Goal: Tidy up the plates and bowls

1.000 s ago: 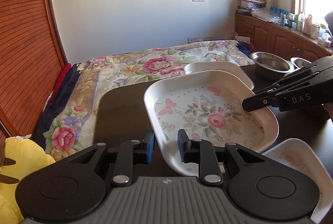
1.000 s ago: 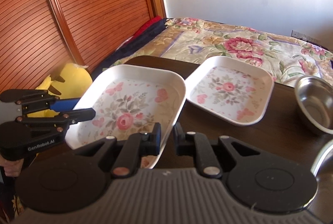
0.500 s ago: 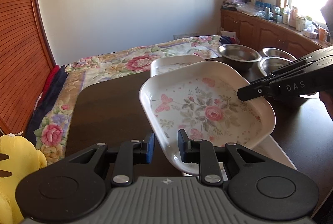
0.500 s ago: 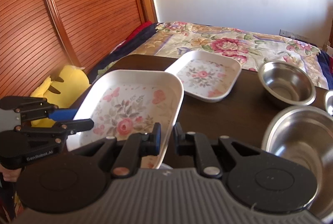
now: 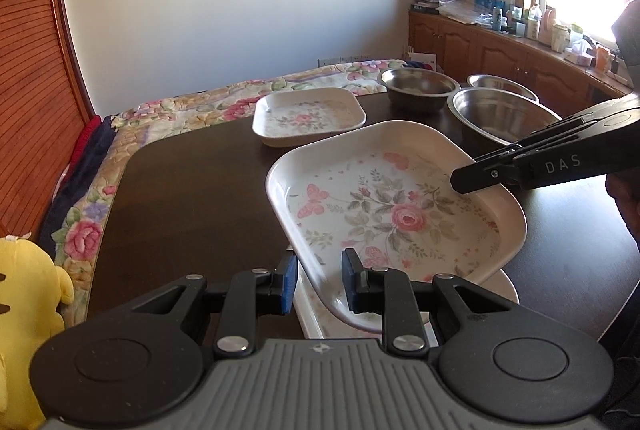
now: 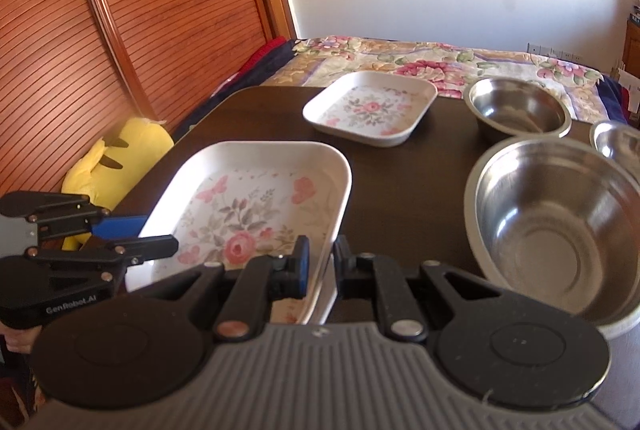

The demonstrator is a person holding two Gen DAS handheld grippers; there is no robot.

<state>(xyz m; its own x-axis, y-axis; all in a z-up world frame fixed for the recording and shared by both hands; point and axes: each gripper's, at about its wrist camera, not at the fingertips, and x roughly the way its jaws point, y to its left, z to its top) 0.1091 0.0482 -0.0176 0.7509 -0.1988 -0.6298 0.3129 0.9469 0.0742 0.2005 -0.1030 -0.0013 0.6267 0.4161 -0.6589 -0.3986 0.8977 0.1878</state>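
Melamine plate (image 5: 400, 206) — glossy, rounded-square, floral — pinched by both grippers.

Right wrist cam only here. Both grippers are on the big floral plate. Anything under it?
Observer: Yes. The left wrist view shows a second white plate directly below the held plate, with its rim sticking out at the near edge.
Operator: Touching?
Observer: Can't tell. The held plate overlaps it, and no clear gap shows.
Operator: How's the left grip?
Observer: The left gripper is shut on the near rim, one pad inside the plate and one outside.
Operator: My third bowl is cut off.
Observer: The third bowl stands on the table just behind the largest bowl.
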